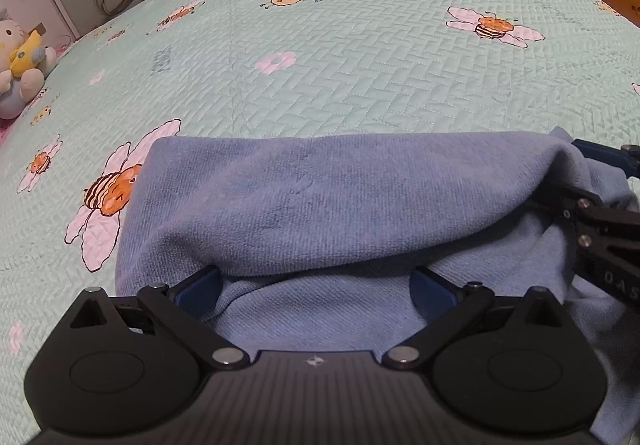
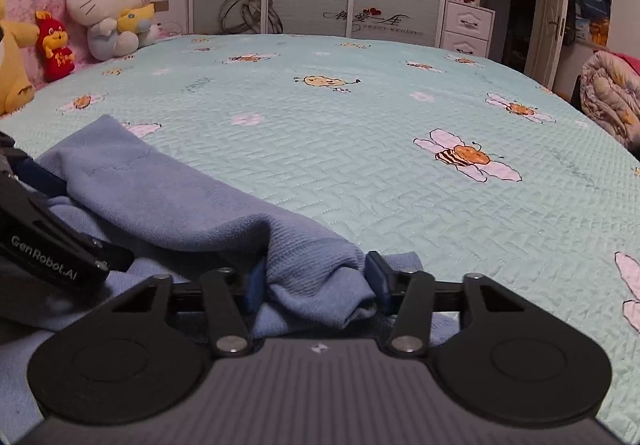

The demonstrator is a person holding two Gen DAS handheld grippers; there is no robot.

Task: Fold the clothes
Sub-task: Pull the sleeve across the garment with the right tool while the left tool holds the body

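Blue terry cloth (image 1: 320, 201), soft w/ fine ribbed nap, is lying folded in a long rounded roll on the mint quilted bed cover (image 1: 360, 85), herringbone-stitched w/ bee prints. Its long axis is running across the left-wrist view, fold edge facing away. Left tongs (image 1: 316, 285) are standing wide open, navy pads apart, the cloth's near edge between them but not pinched. Right tongs (image 2: 316, 285) are part-closed, pads pressing a bunched corner of the cloth at the roll's right end.

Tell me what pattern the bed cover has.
Mint-green quilted bed cover printed with cartoon bees and pale flowers; clearest in the right wrist view.
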